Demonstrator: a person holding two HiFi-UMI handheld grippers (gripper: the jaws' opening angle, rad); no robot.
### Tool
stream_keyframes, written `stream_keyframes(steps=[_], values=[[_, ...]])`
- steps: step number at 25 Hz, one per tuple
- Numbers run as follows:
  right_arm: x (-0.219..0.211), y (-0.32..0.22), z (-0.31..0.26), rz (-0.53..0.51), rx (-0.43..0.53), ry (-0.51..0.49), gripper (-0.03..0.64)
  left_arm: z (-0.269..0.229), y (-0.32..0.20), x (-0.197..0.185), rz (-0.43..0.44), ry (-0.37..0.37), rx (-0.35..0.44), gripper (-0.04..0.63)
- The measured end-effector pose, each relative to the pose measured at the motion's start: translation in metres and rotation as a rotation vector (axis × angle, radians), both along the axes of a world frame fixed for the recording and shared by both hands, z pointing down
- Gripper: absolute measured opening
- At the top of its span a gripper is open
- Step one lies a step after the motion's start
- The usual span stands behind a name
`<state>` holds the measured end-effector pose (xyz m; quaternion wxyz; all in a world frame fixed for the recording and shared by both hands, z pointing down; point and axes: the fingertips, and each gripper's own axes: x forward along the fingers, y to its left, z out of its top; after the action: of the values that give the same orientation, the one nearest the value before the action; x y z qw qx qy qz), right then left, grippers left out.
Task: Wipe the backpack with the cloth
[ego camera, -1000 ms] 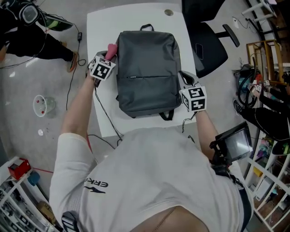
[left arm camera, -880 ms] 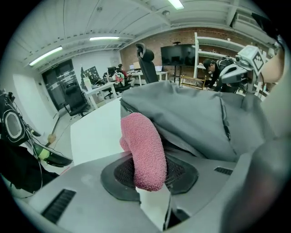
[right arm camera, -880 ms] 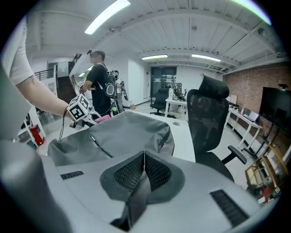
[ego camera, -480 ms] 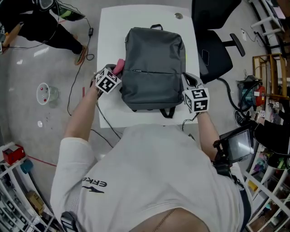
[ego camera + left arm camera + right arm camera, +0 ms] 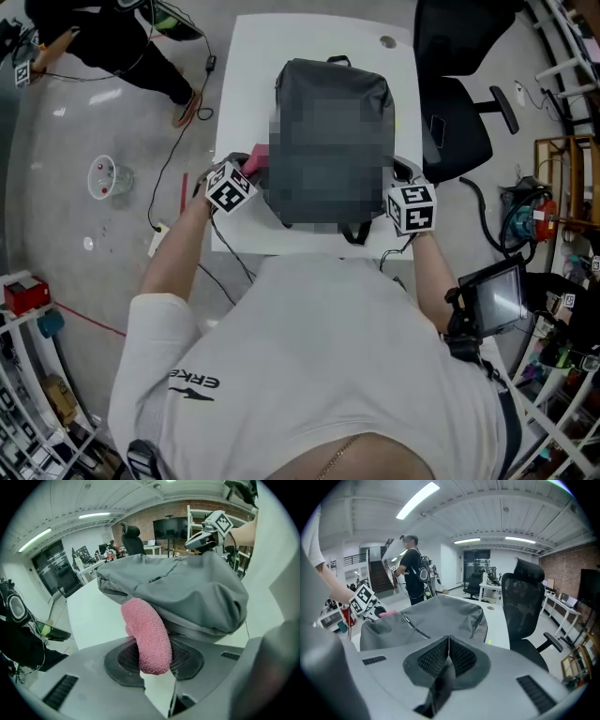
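On the white worktop [image 5: 246, 66], the grey backpack [image 5: 333, 82] lies flat. The left gripper [image 5: 154, 662] is at the backpack's left edge, its fingers clamped on a rolled pink cloth [image 5: 146, 632] that rests against the backpack's side. The right gripper [image 5: 448, 654] is at the backpack's lower right corner, its fingers pressed together with nothing between them. A black office chair [image 5: 457, 117] stands beside the worktop.

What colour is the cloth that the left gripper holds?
Pink. The cloth, gripped by the left gripper, shows best in the left gripper view.
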<state>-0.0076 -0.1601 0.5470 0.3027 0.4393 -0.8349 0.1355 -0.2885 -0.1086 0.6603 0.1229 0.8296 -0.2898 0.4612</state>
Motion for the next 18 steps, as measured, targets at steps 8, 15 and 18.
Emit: stream_keyframes(steps=[8,15,18], values=[[-0.007,0.005,0.004,-0.038,-0.018,-0.01,0.006,-0.005,0.051,0.007,0.075,0.004,-0.009,0.104],[-0.024,0.001,0.006,-0.079,-0.023,-0.002,0.006,-0.008,0.079,0.004,0.231,-0.043,-0.012,0.104],[-0.026,-0.003,0.008,-0.084,-0.025,0.0,0.006,-0.007,0.074,-0.002,0.23,-0.046,-0.013,0.104]])
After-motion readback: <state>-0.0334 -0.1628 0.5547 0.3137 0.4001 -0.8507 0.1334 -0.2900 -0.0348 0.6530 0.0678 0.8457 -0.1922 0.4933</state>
